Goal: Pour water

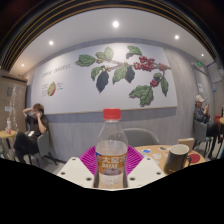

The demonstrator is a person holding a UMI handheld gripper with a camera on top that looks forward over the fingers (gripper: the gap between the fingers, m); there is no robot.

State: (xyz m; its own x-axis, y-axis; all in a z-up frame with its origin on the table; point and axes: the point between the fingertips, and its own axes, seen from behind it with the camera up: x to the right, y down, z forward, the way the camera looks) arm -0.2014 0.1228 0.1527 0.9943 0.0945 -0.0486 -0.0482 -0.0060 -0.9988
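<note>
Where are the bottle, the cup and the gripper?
bottle (111, 150): gripper view, on its label, between the fingers.
cup (178, 158): gripper view, on its side wall.
gripper (111, 172): gripper view, midway between fingertips.

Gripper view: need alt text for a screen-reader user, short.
A clear plastic water bottle with a red cap and orange label stands upright between the tongs, whose purple pads sit close at either side; whether they press on it cannot be told. Beside it on the table is a dark mug. Beyond, a wall mural of green leaves and red berries and a seated person.
</note>
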